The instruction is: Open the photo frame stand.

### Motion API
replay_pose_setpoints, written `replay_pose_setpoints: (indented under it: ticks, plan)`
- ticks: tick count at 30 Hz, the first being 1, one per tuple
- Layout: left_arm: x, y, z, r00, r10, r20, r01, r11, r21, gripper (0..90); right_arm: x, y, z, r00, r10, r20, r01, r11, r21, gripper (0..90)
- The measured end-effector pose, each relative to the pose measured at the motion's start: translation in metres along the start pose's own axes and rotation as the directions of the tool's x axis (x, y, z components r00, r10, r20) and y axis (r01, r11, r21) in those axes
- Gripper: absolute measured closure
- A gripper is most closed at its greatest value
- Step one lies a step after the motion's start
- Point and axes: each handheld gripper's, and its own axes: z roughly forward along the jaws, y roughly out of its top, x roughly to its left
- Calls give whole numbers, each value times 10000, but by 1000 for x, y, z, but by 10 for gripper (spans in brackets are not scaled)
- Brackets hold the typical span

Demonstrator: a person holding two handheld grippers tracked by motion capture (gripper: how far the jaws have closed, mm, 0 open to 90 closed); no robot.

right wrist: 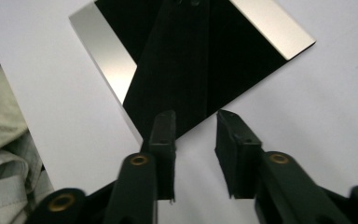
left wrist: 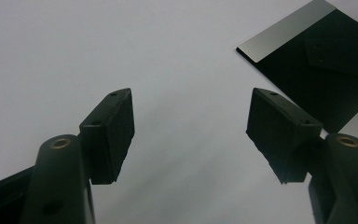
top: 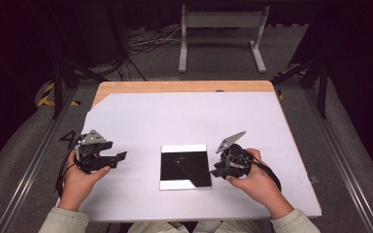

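Observation:
A square mirror-like plate lies flat on the white sheet, reflecting dark with pale bands along its edges. My right gripper sits at the plate's right edge. In the right gripper view its jaws stand a little apart over the plate's near corner, and the pads do not press on it. My left gripper rests on the sheet well to the left of the plate. In its own view the jaws are wide apart over bare sheet, with the plate farther off at the upper right.
The white sheet covers most of the wooden table. Behind the table, a grey metal stand and cables lie on the floor. A pale sleeve shows at the left of the right gripper view.

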Motion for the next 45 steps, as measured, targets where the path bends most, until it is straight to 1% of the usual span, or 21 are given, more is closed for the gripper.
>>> replay_pose_setpoints:
  ticks: [4, 5, 6, 7, 9, 10, 11, 14, 17, 18, 21, 22, 28, 30, 34, 38, 41, 45]
  plan:
    - [0, 0, 1, 9999, 125, -4, -125, 9999, -1, 326, 4, -3, 7, 9998, -182, -58, 184, 9989, 430, 662]
    - [0, 0, 1, 9999, 125, -4, -125, 9999, -1, 326, 4, -3, 7, 9998, -182, -58, 184, 9989, 430, 662]
    - [0, 0, 1, 9999, 125, -3, -125, 9999, -7, 326, 7, -4, 10, 9996, -249, -138, 257, 9976, 638, 661]
    - [0, 0, 1, 9999, 125, -3, -125, 9999, -7, 326, 7, -4, 10, 9996, -249, -138, 257, 9976, 638, 661]
    - [0, 0, 0, 10000, -3, 7, 3, 10000, -9, 326, 11, -6, 15, 9990, -398, -204, 414, 9958, 818, 660]
    - [0, 0, 0, 10000, -3, 7, 3, 10000, -9, 326, 11, -6, 15, 9990, -398, -204, 414, 9958, 818, 660]
    - [0, 0, 0, 10000, -9, 15, 9, 10000, 1, 326, 15, -7, 18, 9984, -505, -246, 527, 9936, 1002, 658]
    - [0, 0, 0, 10000, -4, 21, 4, 10000, -1, 326, 18, -8, 22, 9976, -618, -323, 652, 9909, 1177, 656]
    - [-1, 0, 0, 10000, -5, 13, 5, 10000, -21, 326, 20, -9, 25, 9977, -603, -319, 640, 9893, 1307, 657]
    - [-1, 0, 0, 10000, -7, 19, 7, 10000, -21, 326, 20, -9, 28, 9978, -608, -246, 639, 9865, 1507, 661]
    - [-1, 0, 0, 10000, 2, 14, -2, 10000, -23, 326, 20, -10, 31, 9980, -587, -233, 618, 9842, 1657, 668]
    - [-1, 0, 0, 10000, -1, 21, 1, 10000, -14, 326, 20, -10, 32, 9976, -657, -213, 684, 9826, 1727, 671]
    - [0, 0, 1, 9999, 107, 8, -107, 9999, 2, 326, 21, -10, 35, 9973, -708, -182, 729, 9796, 1873, 696]
    - [0, 0, 0, 9999, 119, 5, -119, 9999, 3, 326, 22, -10, 35, 9978, -658, -105, 666, 9782, 1965, 722]
    - [0, 0, 0, 10000, 28, 18, -28, 10000, -12, 326, 24, -10, 37, 9967, -814, -25, 800, 9740, 2119, 765]
    - [0, 0, 1, 10000, 34, 17, -34, 10000, -7, 326, 24, -10, 37, 9960, -897, -18, 882, 9751, 2035, 832]
    - [0, 0, 1, 10000, 38, 12, -38, 10000, -4, 326, 26, -9, 36, 9949, -1007, 72, 972, 9744, 2026, 836]
    - [0, 0, 1, 10000, 87, -11, -87, 10000, 33, 326, 27, -8, 31, 9948, -1008, 141, 963, 9774, 1883, 841]
